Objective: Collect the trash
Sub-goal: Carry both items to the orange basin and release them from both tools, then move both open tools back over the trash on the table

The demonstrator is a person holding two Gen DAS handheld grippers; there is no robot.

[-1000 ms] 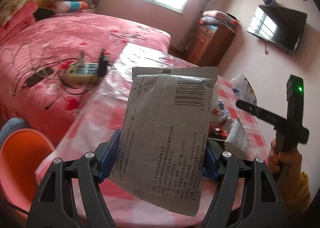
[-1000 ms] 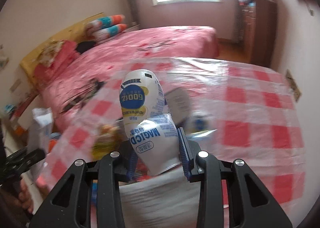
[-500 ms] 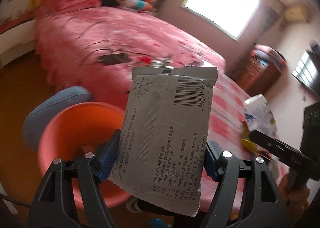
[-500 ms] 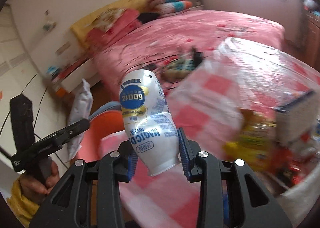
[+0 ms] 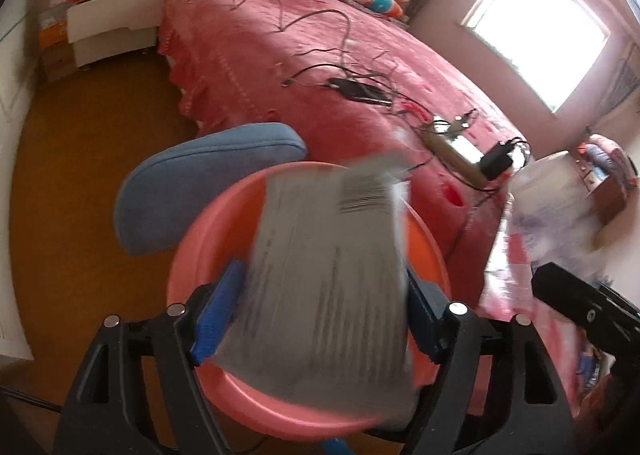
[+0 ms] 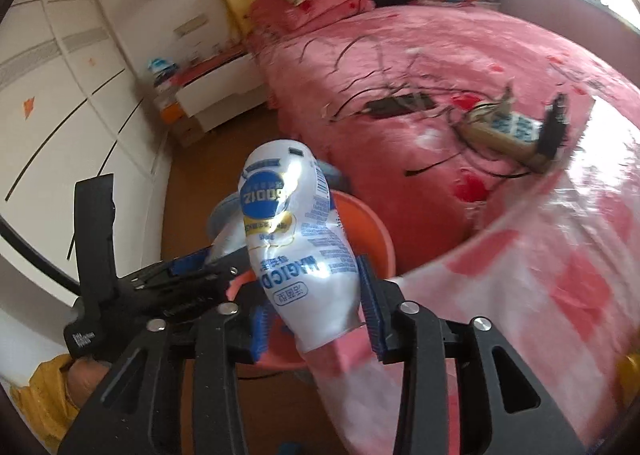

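Through my left wrist camera, my left gripper [image 5: 320, 315] hangs right above the orange plastic basin [image 5: 188, 255], its blue pads [image 5: 216, 315] spread about as wide as the grey foil packet [image 5: 328, 279] between them. The packet is smeared by motion, its barcode end pointing away from me, its near end low over the basin's front rim. The blur keeps me from saying whether the pads grip its edges or it is loose between them. A blue cushioned seat [image 5: 200, 183] sits just behind the basin, and past that lies the pink bed [image 5: 280, 55] with tangled cables and a power strip [image 5: 456, 151]. At the right edge I catch the black body of my right gripper [image 5: 580, 307].

Through my right wrist camera, my right gripper [image 6: 316, 311] is closed down onto the white and blue pouch [image 6: 296, 239], which stands up between the two blue pads, crumpled at its lower end where they pinch it. Behind the pouch the orange basin [image 6: 372, 235] shows, so the pouch sits above its near side. To the left, my left gripper [image 6: 192, 275] reaches over the basin. The checked tablecloth [image 6: 540, 275] fills the right.
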